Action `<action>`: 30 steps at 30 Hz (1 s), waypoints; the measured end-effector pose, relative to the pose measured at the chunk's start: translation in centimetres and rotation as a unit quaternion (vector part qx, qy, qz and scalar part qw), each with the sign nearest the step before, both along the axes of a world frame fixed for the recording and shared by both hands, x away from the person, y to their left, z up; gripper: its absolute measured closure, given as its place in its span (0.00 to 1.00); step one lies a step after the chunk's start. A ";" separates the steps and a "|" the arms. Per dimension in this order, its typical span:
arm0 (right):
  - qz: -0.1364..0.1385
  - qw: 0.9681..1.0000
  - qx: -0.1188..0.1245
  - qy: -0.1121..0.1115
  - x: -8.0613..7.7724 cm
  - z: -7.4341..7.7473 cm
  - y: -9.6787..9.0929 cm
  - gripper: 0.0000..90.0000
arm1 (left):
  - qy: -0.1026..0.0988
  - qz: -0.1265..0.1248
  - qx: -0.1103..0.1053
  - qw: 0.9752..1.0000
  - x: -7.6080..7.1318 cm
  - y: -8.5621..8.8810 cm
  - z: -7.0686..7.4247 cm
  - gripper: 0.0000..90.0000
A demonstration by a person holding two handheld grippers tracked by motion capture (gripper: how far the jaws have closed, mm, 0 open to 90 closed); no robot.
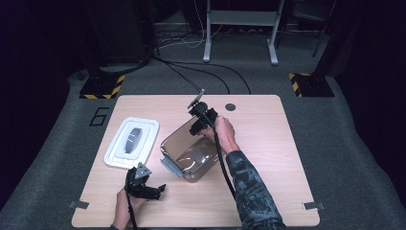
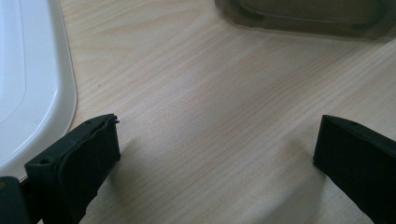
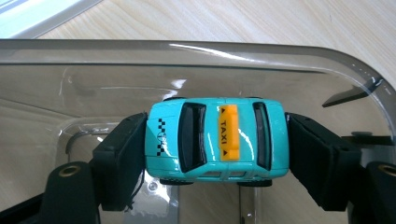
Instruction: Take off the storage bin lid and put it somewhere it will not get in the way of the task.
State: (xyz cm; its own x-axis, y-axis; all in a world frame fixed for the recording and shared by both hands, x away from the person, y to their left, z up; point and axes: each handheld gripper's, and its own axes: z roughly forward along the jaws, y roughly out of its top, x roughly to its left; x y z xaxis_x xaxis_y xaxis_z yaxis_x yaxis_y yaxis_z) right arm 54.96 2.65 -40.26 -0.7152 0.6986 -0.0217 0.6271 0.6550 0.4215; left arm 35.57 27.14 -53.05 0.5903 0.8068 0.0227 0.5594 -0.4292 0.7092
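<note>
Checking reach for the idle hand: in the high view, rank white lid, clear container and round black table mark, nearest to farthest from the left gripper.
From the left gripper, at the table's near edge:
1. white lid, just beyond it, on the left.
2. clear container, to its right; its grey latch end comes almost as close, so nearly a tie.
3. round black table mark, at the far edge, plainly farthest.

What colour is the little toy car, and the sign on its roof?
The toy car is turquoise; its roof sign is orange, reading TAXI. Best seen in the right gripper view.
</note>
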 end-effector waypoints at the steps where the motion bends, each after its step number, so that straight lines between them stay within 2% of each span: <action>1: 0.000 1.000 0.001 0.000 0.0 0.0 0.0 0.27 | 0.001 0.001 -0.002 1.000 0.0 0.0 0.0 0.00; 14: -0.003 1.000 -0.004 -0.012 -0.3 -0.1 0.0 0.26 | 0.002 0.000 -0.001 1.000 0.0 0.0 0.0 0.00; 16: -0.003 1.000 0.004 -0.017 -0.5 0.1 -0.1 0.20 | 0.004 -0.001 0.000 1.000 0.0 0.0 0.1 0.00; 23: 0.010 0.998 0.039 -0.039 -2.3 1.9 -1.2 0.08 | 0.003 -0.001 0.001 1.000 0.0 0.0 0.1 0.00; 25: 0.012 0.997 0.049 -0.051 -3.3 2.6 -1.9 0.03 | 0.003 -0.002 0.001 1.000 0.0 0.0 0.1 0.00; 30: 0.010 0.995 0.065 -0.079 -4.9 3.8 -4.0 0.00 | 0.003 0.001 -0.003 1.000 0.0 0.0 0.0 0.00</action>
State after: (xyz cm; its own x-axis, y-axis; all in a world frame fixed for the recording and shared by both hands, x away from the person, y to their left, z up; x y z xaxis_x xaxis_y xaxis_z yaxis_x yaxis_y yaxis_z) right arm 50.05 -1.37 -36.47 -0.7236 0.6887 -0.0456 0.5342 0.6006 0.5949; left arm 35.57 27.12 -53.02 0.5883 0.8085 0.0143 0.5644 -0.4232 0.7088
